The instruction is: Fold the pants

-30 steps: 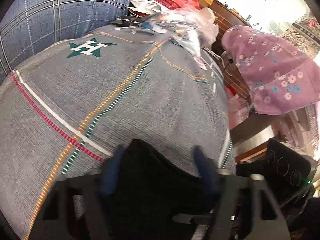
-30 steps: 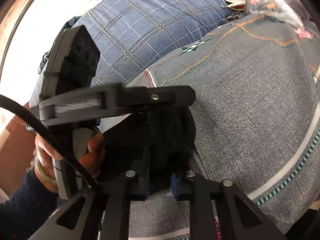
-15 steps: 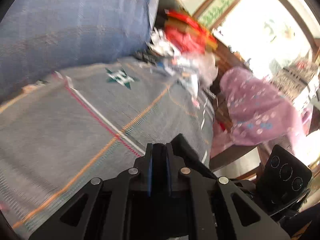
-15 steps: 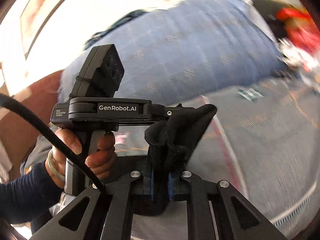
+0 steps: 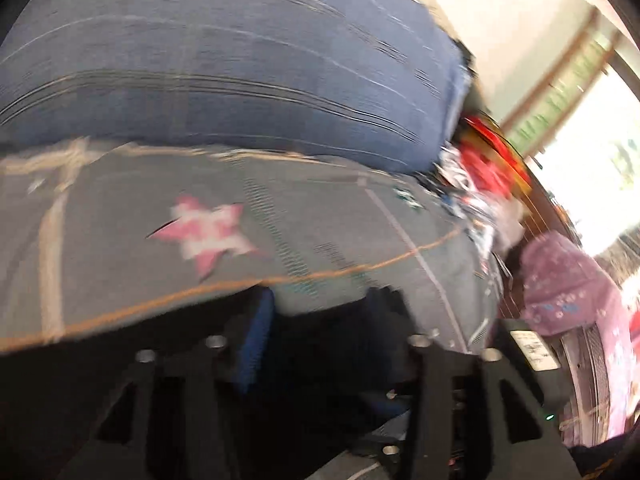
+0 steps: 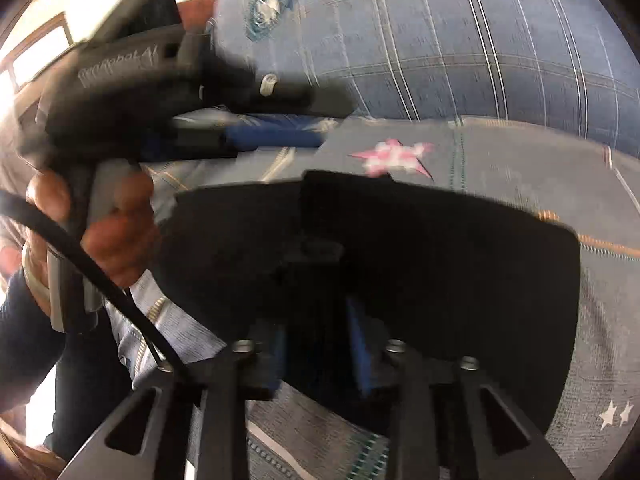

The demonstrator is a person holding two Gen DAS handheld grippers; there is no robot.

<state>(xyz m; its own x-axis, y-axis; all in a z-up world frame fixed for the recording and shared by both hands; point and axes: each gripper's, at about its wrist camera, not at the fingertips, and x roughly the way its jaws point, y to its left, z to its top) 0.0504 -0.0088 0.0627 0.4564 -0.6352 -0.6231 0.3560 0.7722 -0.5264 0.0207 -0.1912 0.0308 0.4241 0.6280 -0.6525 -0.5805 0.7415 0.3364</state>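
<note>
The black pants (image 6: 440,260) lie as a flat folded slab on the grey bedspread (image 6: 520,168), close in front of my right gripper (image 6: 320,352). Its jaws are opening; the blue pads (image 6: 358,344) stand apart with black fabric lying between them, not pinched. My left gripper (image 5: 320,320) is blurred. Its jaws are opening too, with dark pants fabric (image 5: 332,360) low between its blue pads (image 5: 256,332). In the right wrist view the left gripper (image 6: 288,120) hovers at the pants' far left corner, held by a hand (image 6: 112,216).
A big blue checked cushion (image 5: 240,60) rises behind the bedspread (image 5: 120,200), which bears a pink star (image 6: 396,156). Red packets and loose clutter (image 5: 488,160) sit at the bed's far right. A purple flowered cloth (image 5: 560,280) hangs beyond the edge. A black cable (image 6: 80,256) trails from the hand.
Both grippers swung across the bed while shut on the black pants. Their jaws have now parted and the pants lie flat on the bedspread. The pink star has come into view.
</note>
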